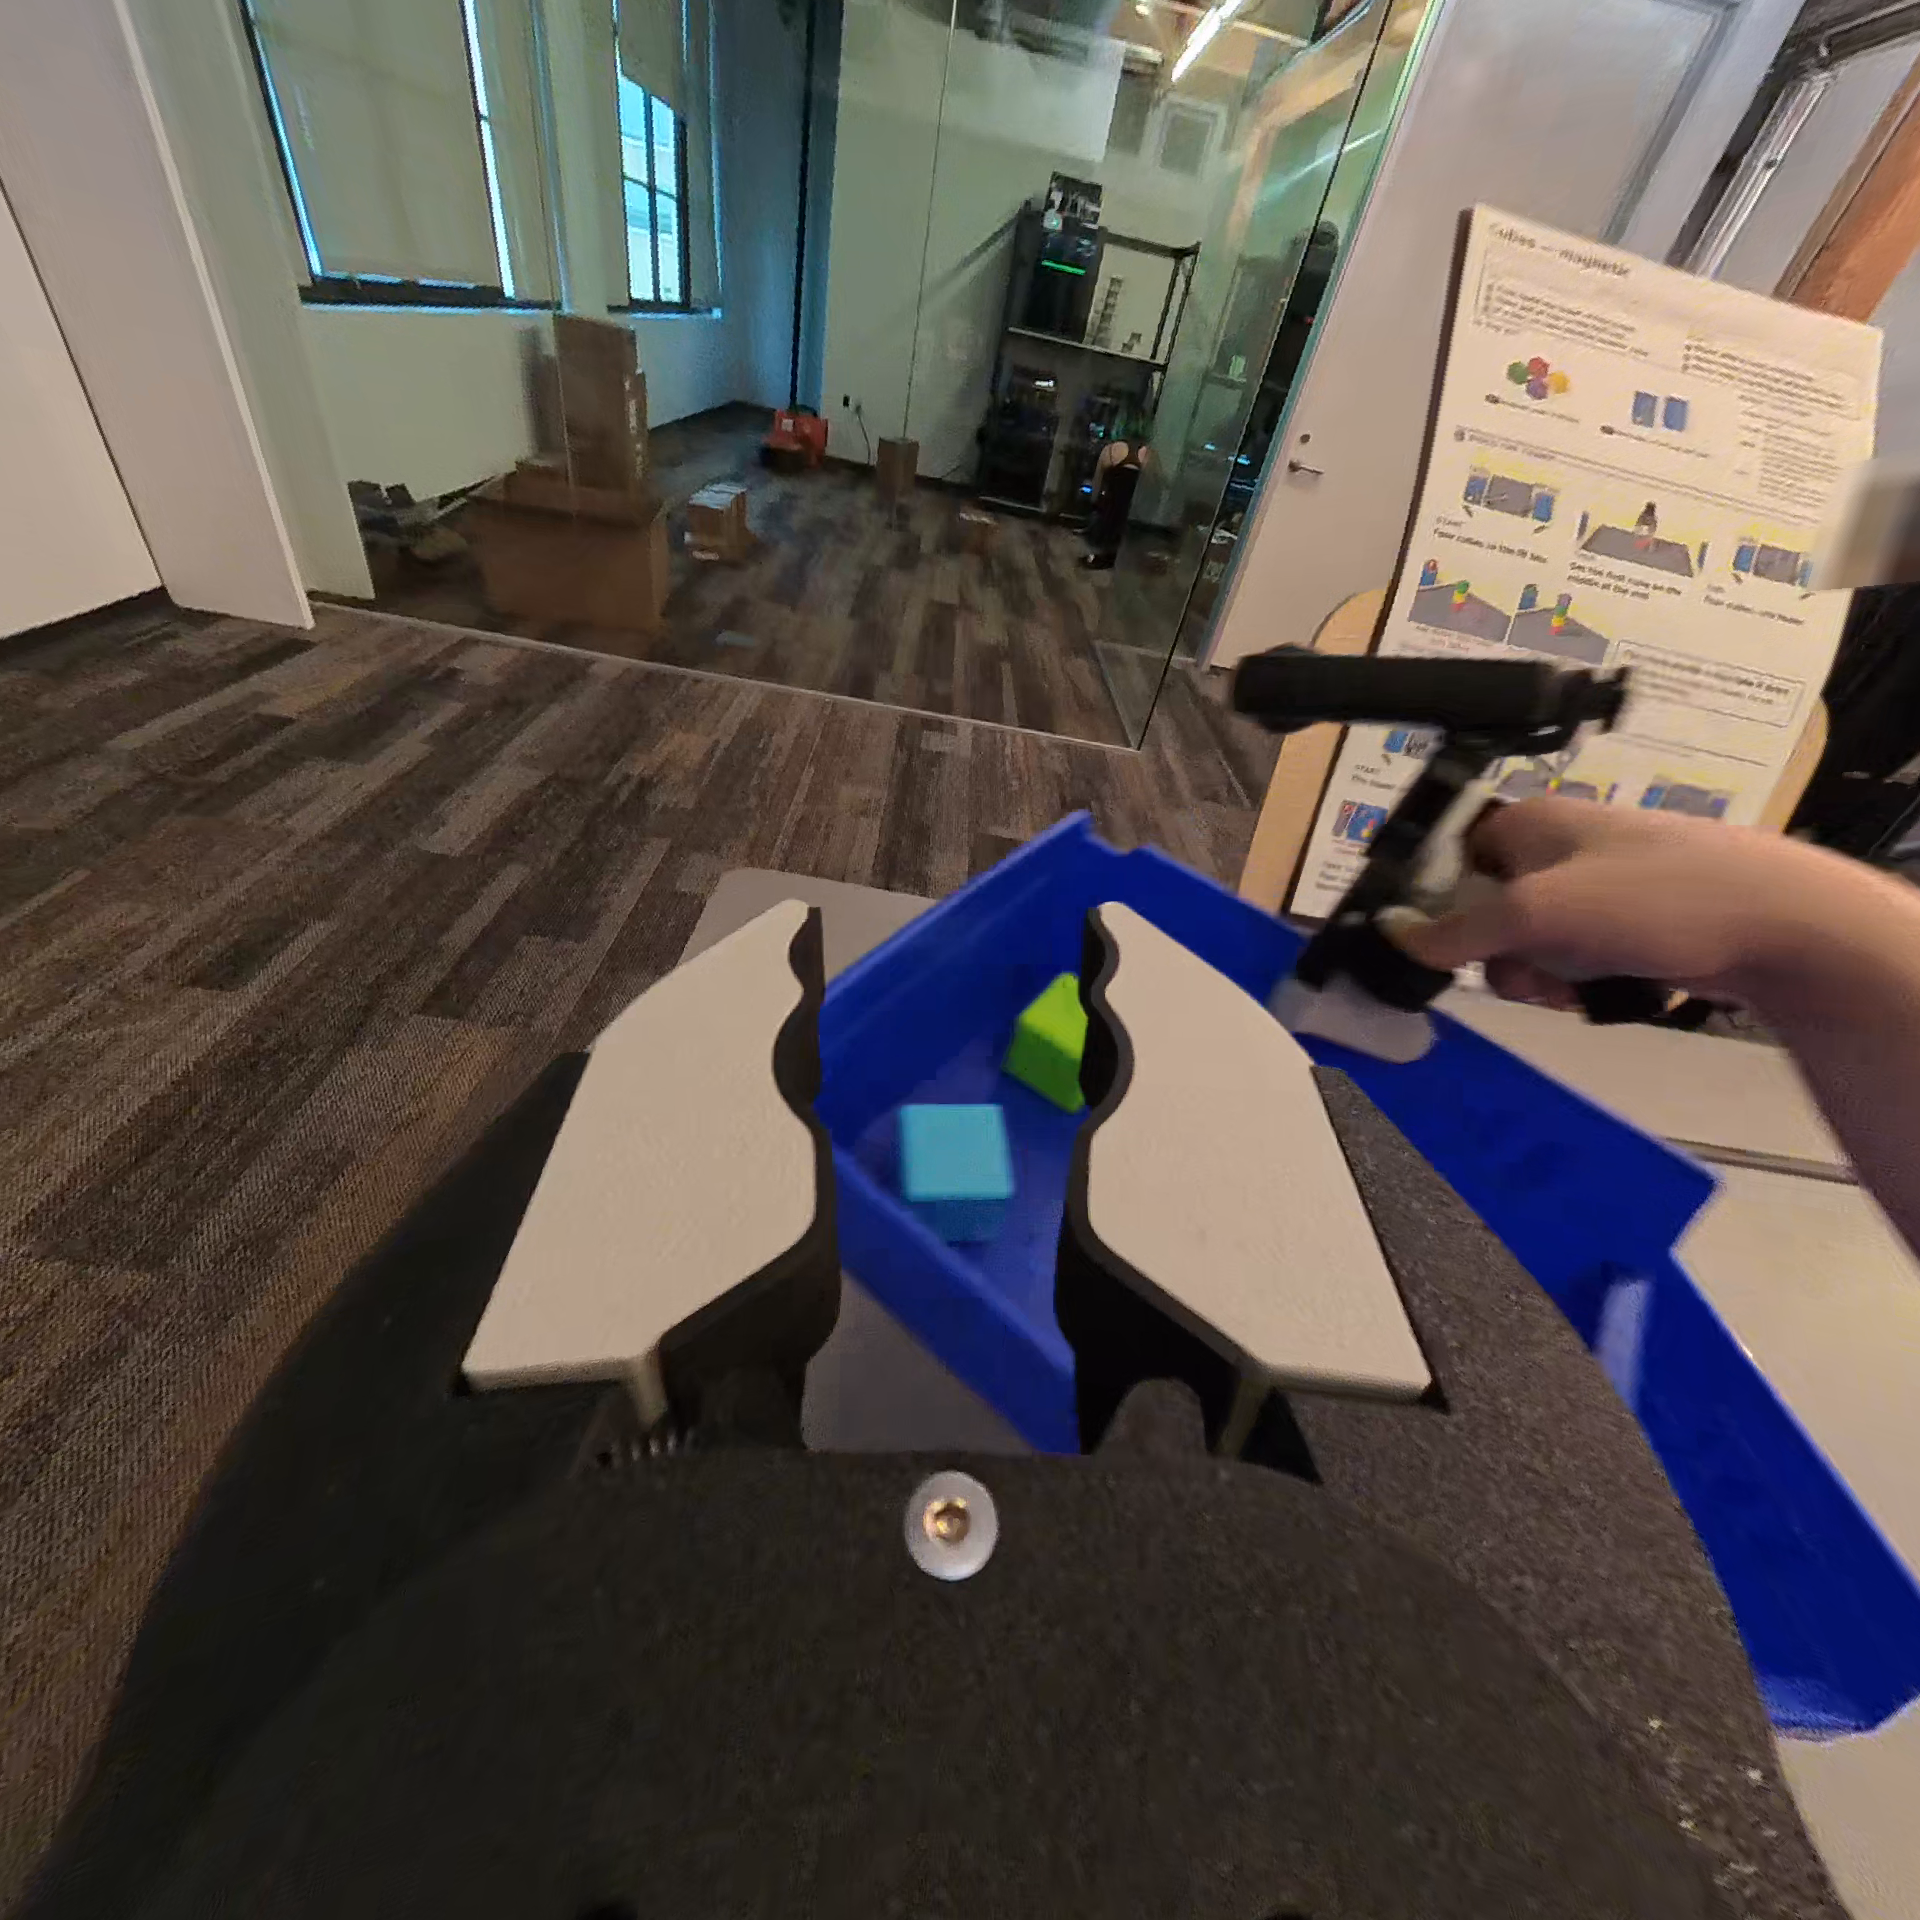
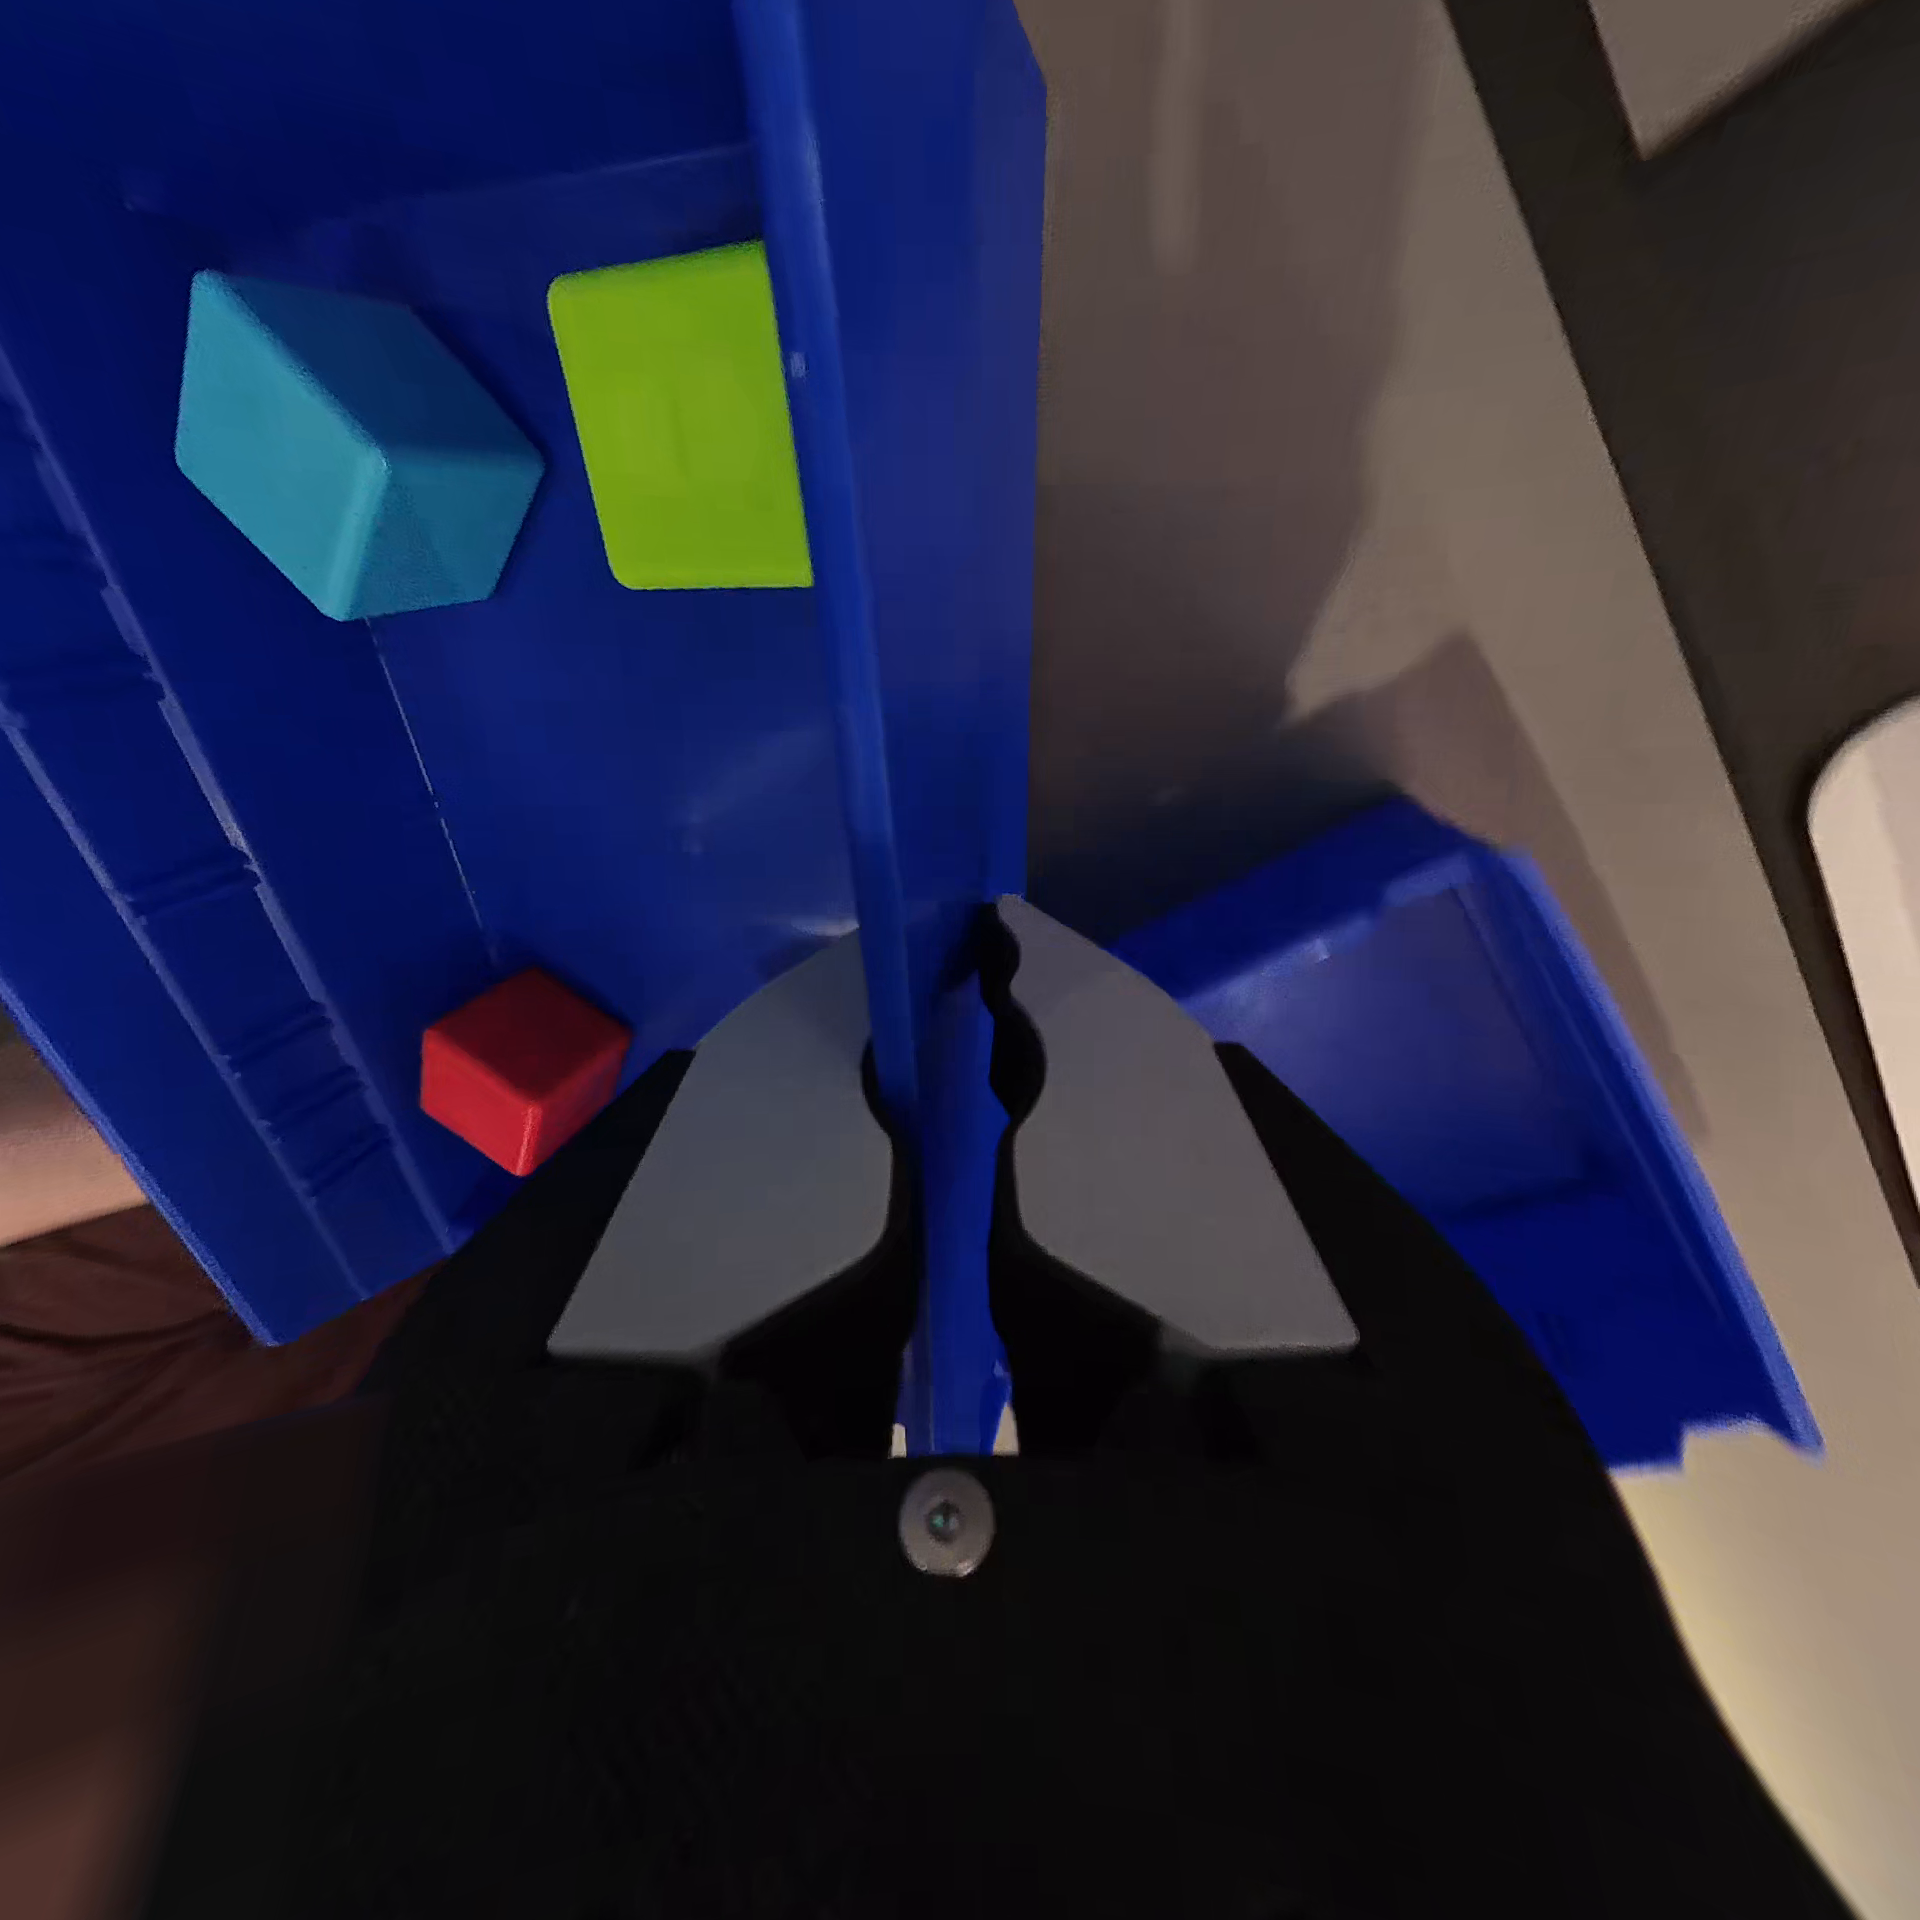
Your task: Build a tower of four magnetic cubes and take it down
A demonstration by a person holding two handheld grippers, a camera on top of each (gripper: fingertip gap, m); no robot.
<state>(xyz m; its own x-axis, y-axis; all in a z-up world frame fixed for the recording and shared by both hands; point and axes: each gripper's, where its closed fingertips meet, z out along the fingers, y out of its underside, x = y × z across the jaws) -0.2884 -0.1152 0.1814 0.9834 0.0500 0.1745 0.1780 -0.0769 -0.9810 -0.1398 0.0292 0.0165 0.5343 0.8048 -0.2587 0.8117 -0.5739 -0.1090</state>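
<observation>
Right hand-held gripper (image 2: 940, 1049) clamps the blue bin's wall (image 2: 831, 520); left hand-held gripper (image 1: 951, 1049) hovers apart above the light blue cube (image 1: 954, 1158) and green cube (image 1: 1047, 1039).

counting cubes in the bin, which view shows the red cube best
The right wrist view. The red cube sits in plain sight on the floor of the blue bin, just left of the right gripper, which is shut on the bin's wall. The left wrist view shows no red cube, only the light blue and green ones.
</observation>
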